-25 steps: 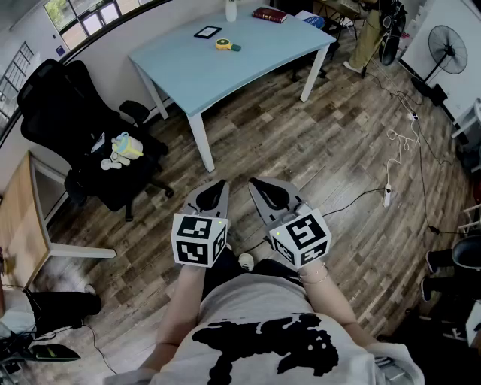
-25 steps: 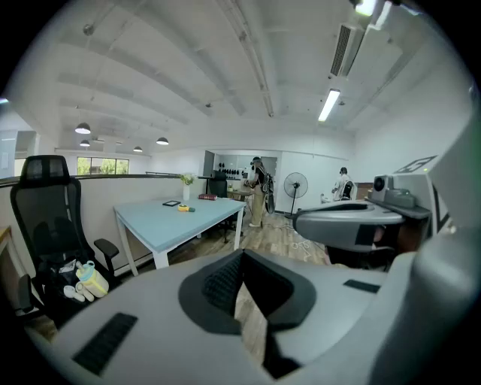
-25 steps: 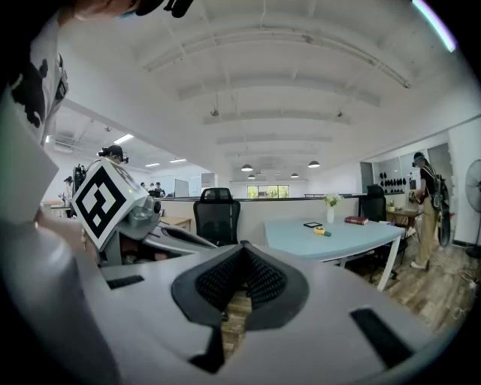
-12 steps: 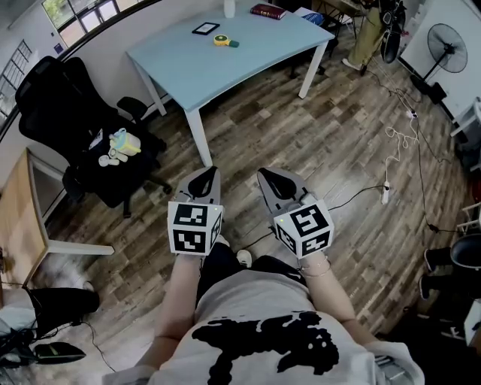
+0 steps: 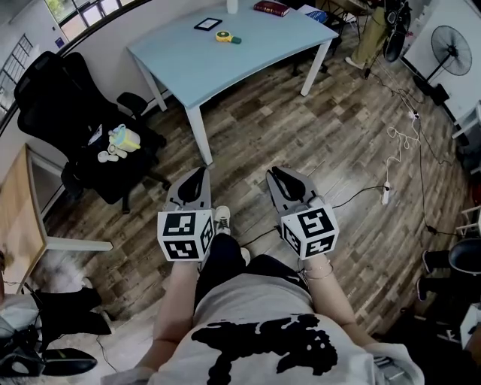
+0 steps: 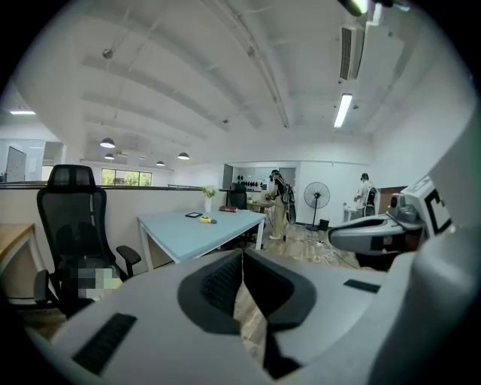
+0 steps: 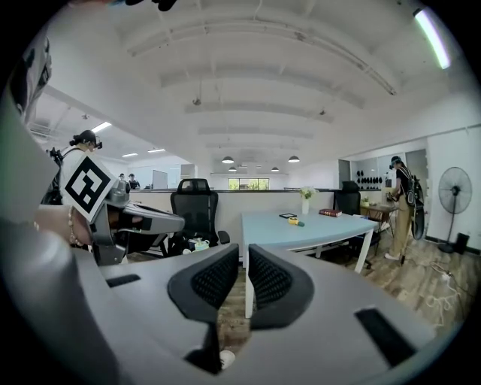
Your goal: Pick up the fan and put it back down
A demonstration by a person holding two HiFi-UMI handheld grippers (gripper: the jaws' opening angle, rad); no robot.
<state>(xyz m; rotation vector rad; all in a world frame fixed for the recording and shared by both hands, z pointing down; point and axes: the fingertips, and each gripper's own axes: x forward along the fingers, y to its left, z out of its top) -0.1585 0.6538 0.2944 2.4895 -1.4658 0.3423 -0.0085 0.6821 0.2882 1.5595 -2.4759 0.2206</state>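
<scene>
A small yellow fan (image 5: 223, 35) with a green handle lies on the far part of the light blue table (image 5: 225, 71). It also shows small in the left gripper view as the fan (image 6: 204, 219) and in the right gripper view as the fan (image 7: 296, 221). Both grippers hang over the wooden floor, well short of the table. My left gripper (image 5: 194, 180) is shut and empty, its jaws (image 6: 242, 259) meeting at the tip. My right gripper (image 5: 282, 179) is opening, with a narrow gap between its pads (image 7: 243, 267) and nothing in it.
A black office chair (image 5: 68, 113) with toys on its seat stands at the left. A book (image 5: 269, 9) and a black tablet (image 5: 207, 25) lie near the small fan. A tall standing fan (image 5: 445, 41), floor cables (image 5: 398, 143) and a person (image 5: 368, 34) are at the right.
The two grippers have drifted apart in the head view, the left one down and leftward, the right one slightly rightward. A shoe now shows between them.
</scene>
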